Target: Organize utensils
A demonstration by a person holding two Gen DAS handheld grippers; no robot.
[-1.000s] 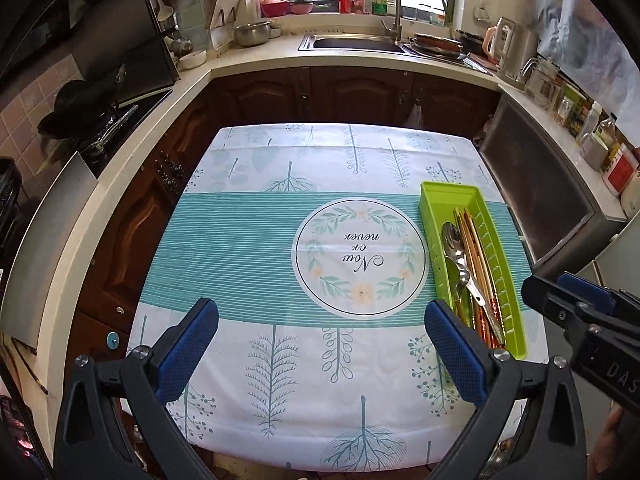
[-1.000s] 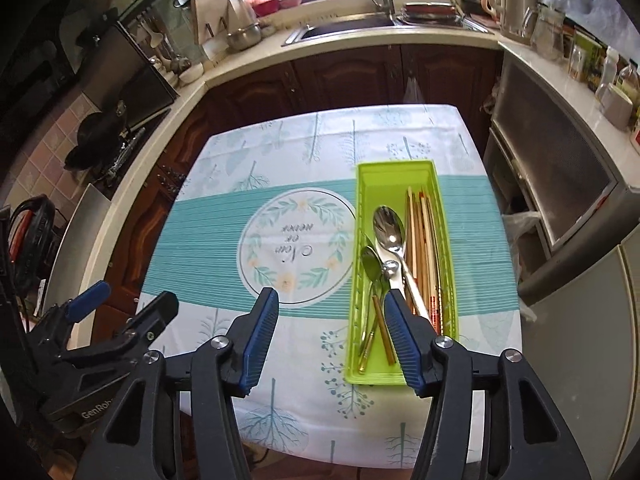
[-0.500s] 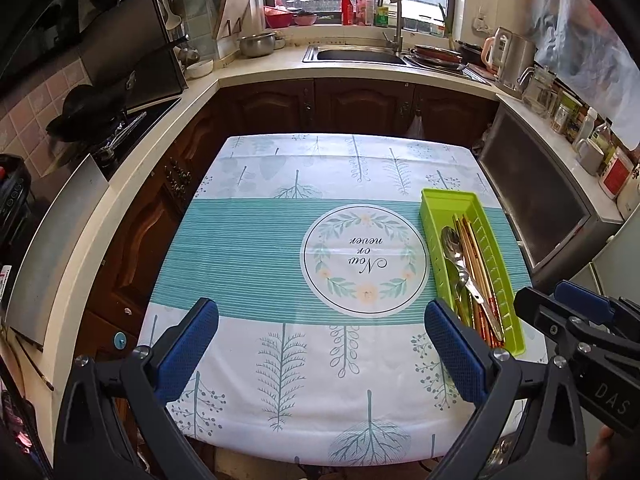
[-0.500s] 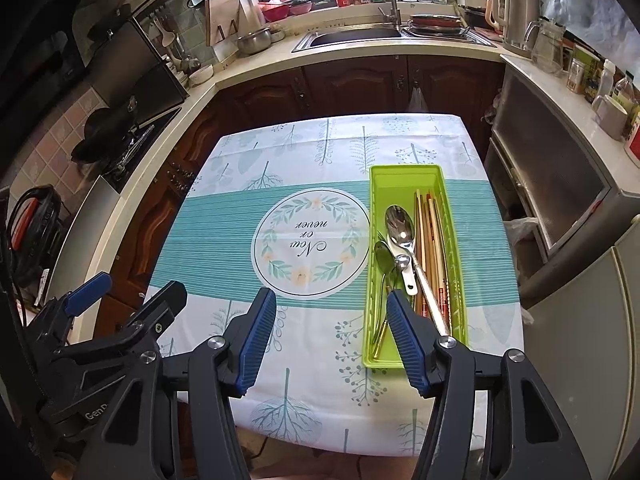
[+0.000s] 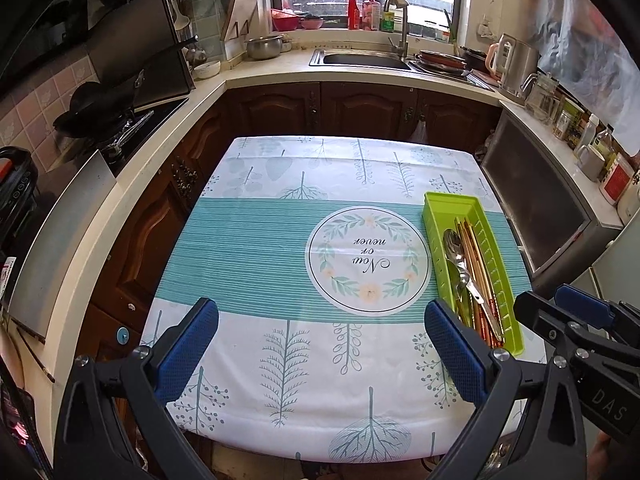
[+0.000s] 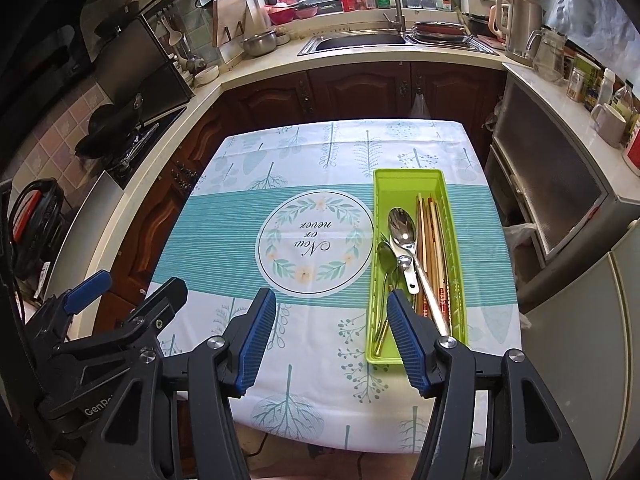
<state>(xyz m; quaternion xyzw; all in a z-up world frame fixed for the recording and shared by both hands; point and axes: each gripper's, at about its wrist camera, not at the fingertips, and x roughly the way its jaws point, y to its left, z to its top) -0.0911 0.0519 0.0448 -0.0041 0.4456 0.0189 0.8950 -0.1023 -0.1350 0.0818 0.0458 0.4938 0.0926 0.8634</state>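
A green utensil tray [image 5: 434, 208] [image 6: 408, 176] lies lengthwise on the right side of the table. Inside it are steel spoons [image 6: 402, 226] [image 5: 452, 240], a fork and several wooden chopsticks [image 6: 430, 248] [image 5: 474, 256]. My left gripper [image 5: 320, 344] hangs open above the table's near edge, holding nothing. Over the near edge too, my right gripper [image 6: 332, 336] is open and empty, its right finger overlapping the tray's near end in view. Each gripper shows at the side of the other's view.
The table wears a white and teal cloth [image 5: 256, 248] with a round leaf emblem [image 6: 316, 244]. Counters ring it: a hob with a black pan [image 5: 92, 112] on the left, a sink [image 5: 360, 58] at the back, an oven and jars on the right.
Both grippers have drawn back and up from the table, so more of the kitchen shows. The tray and utensils stay put. Both remain open.
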